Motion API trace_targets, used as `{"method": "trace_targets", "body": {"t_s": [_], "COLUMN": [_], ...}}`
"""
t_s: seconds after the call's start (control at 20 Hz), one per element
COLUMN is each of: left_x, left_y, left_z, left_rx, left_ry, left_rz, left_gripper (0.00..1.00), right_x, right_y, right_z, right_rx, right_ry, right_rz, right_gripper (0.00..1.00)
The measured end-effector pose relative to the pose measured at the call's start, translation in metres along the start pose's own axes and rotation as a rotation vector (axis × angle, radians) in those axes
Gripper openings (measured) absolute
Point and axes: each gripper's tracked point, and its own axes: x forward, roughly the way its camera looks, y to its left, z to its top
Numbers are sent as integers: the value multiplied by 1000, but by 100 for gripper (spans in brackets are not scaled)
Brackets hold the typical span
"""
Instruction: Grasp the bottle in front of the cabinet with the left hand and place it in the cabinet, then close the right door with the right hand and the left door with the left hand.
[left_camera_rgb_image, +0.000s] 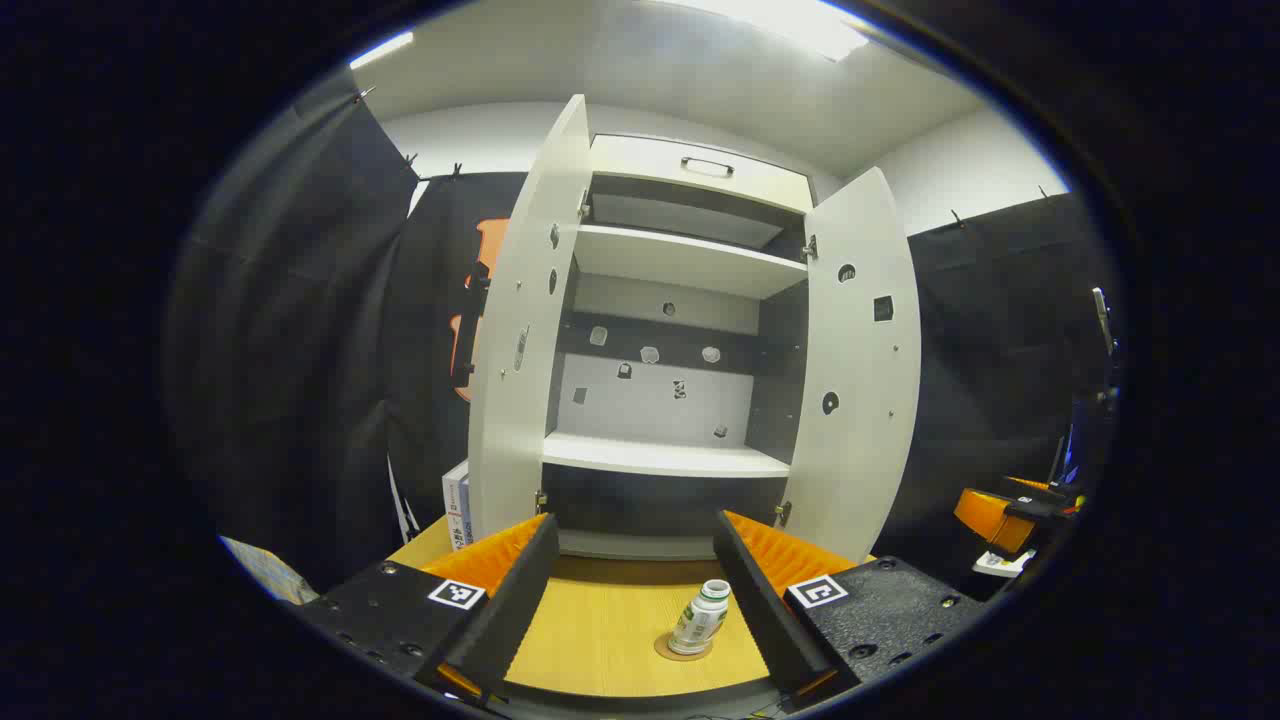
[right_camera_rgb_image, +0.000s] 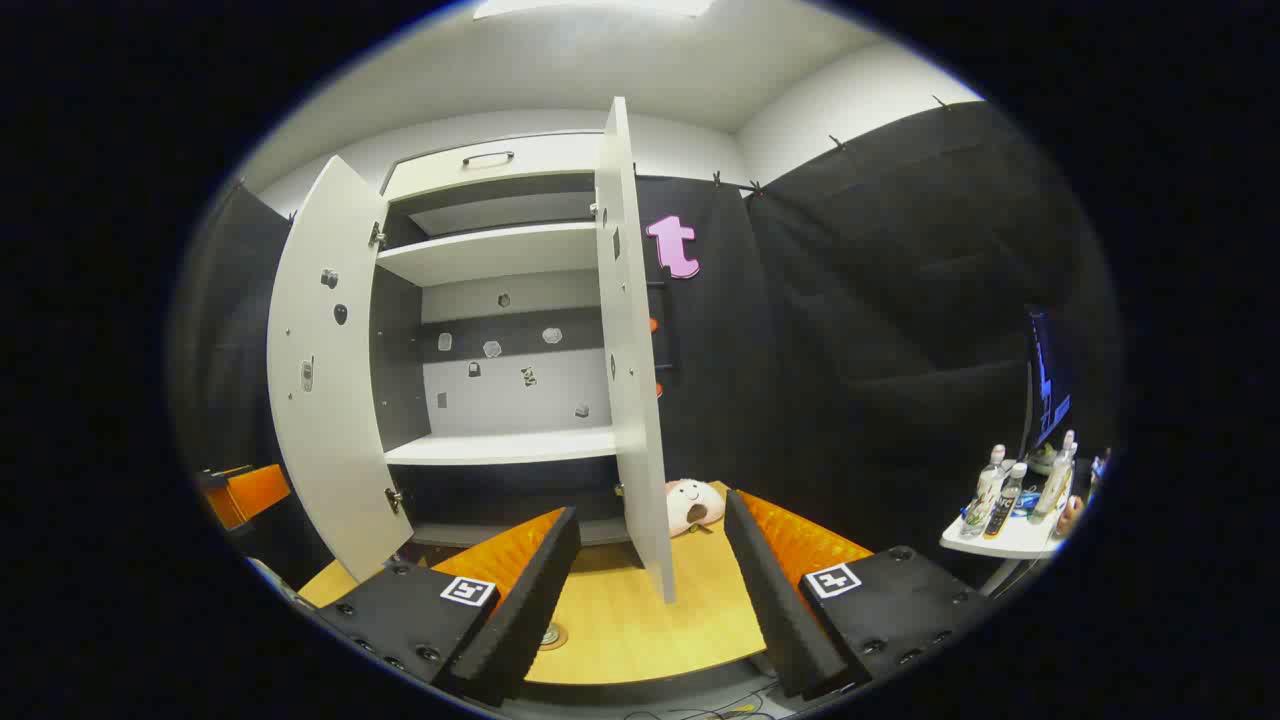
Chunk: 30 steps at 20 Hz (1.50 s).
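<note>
bottle (left_camera_rgb_image: 700, 620): upright on table (left_camera_rgb_image: 610, 640) before cabinet (left_camera_rgb_image: 670, 460), doors open for loading. left gripper (left_camera_rgb_image: 633, 590): wide, framing it. right gripper (right_camera_rgb_image: 652, 590): wide, probably waiting.

The booth is lit brightly from a ceiling light panel (left_camera_rgb_image: 800, 25), blown out to glare. Straight edges of the cabinet (left_camera_rgb_image: 690, 260) are bowed by fisheye distortion. Focus is sharp centrally; the rims are darkened.

No text can be read. The bottle (left_camera_rgb_image: 700, 619) on the tabletop (left_camera_rgb_image: 610, 630) bears a label too small to make out, as does the box (left_camera_rgb_image: 456, 503) beside the cabinet's left door (left_camera_rgb_image: 520, 340).
</note>
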Motion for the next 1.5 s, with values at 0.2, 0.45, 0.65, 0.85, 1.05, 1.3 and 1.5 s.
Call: {"method": "trace_targets", "body": {"t_s": [0.2,0.45,0.65,0.85,1.05,1.3,1.5], "left_x": [7,13,17,18,25,36,35], "left_y": [-22,-43,-65,-96,-129,-138,-131], "left_z": [-13,-12,-14,-17,-31,-46,-53], "left_rx": [-37,-30,-4,37,29,-6,-8], "left_ry": [27,13,4,-6,5,34,24], "left_rz": [-10,54,124,190,186,157,186], "left_gripper": [95,97,95,95,95,95,95], "right_x": [3,26,51,72,85,89,92], "right_y": [-9,-17,-38,-51,-64,-68,-58], "right_z": [9,10,8,1,-14,-20,-17], "right_rx": [-26,-49,-21,-20,-18,-26,-29], "right_ry": [-29,-21,18,38,60,80,73], "right_rz": [23,108,179,256,279,247,285], "right_gripper": [96,96,96,96,89,89,97]}}
